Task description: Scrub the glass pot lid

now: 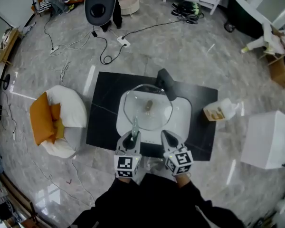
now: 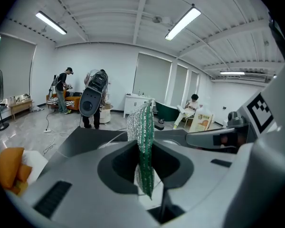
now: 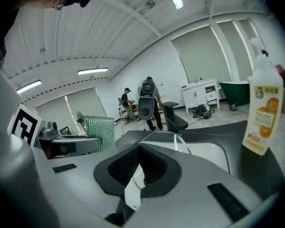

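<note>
The glass pot lid [image 1: 138, 103] rests over a white basin [image 1: 184, 114] on the black table [image 1: 104, 113]. Its knob sits near the middle. My left gripper [image 1: 133, 137] is at the lid's near rim, shut on a green and silver scrub pad [image 1: 135, 126] that stands upright between the jaws [image 2: 142, 141]. My right gripper [image 1: 167, 137] is at the lid's near right rim. In the right gripper view the jaws [image 3: 135, 175] are pressed together on the thin lid rim, and the glass lid [image 3: 173, 139] arcs up beyond them.
A black faucet-like piece [image 1: 166, 83] stands at the basin's far edge. A soap bottle [image 3: 260, 109] with an orange label is on the table's right end. A white pouf with orange cushions [image 1: 57, 120] lies left, a white box [image 1: 268, 139] right. People stand far back.
</note>
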A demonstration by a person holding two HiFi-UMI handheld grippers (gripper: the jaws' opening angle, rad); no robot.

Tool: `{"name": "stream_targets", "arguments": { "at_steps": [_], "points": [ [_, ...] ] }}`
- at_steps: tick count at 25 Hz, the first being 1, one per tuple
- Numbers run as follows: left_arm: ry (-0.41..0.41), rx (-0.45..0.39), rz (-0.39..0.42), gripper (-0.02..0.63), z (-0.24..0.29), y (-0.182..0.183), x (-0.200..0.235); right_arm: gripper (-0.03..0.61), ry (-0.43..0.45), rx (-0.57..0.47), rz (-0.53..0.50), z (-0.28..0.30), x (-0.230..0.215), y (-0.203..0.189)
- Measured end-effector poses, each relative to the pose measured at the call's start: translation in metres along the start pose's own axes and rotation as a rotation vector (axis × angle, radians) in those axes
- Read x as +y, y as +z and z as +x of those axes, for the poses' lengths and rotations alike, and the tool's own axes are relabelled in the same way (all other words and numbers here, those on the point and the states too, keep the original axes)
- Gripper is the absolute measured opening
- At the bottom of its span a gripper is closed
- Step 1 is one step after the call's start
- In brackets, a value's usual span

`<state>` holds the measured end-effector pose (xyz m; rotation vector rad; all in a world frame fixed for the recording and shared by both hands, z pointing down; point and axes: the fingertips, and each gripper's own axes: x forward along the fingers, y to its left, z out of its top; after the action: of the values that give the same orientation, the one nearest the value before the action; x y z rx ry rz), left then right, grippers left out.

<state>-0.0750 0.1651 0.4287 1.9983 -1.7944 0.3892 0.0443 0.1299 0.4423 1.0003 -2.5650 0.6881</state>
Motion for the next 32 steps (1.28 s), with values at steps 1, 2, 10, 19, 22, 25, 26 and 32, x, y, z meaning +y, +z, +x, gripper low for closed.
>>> {"name": "stream_targets", "arguments": {
  "at_steps": [1, 2, 10, 19, 22, 25, 26, 32],
  "points": [
    [-0.005, 0.009, 0.001, 0.063, 0.005, -0.001, 0.003, 0.005, -0.016, 0.001, 0.015, 0.004, -0.004, -0.001],
    [-0.009, 0.019, 0.002, 0.063, 0.008, -0.002, 0.005, 0.005, -0.027, 0.002, 0.027, 0.007, -0.007, -0.002],
    [-0.03, 0.077, 0.009, 0.063, 0.044, -0.005, 0.035, 0.005, -0.091, 0.038, 0.089, 0.04, -0.024, -0.016],
    [-0.101, 0.142, 0.032, 0.063, 0.091, -0.012, 0.06, 0.005, -0.182, 0.097, 0.189, 0.069, -0.045, -0.037],
    [-0.13, 0.162, 0.036, 0.063, 0.105, -0.017, 0.065, 0.006, -0.245, 0.117, 0.213, 0.074, -0.058, -0.045],
    [-0.155, 0.187, 0.05, 0.063, 0.114, -0.023, 0.069, 0.007, -0.307, 0.137, 0.245, 0.076, -0.073, -0.058],
    [-0.162, 0.192, 0.054, 0.063, 0.117, -0.024, 0.07, 0.011, -0.321, 0.142, 0.258, 0.076, -0.078, -0.063],
    [-0.163, 0.207, 0.07, 0.063, 0.129, -0.027, 0.078, 0.054, -0.375, 0.18, 0.282, 0.081, -0.111, -0.081]
  ]
}}
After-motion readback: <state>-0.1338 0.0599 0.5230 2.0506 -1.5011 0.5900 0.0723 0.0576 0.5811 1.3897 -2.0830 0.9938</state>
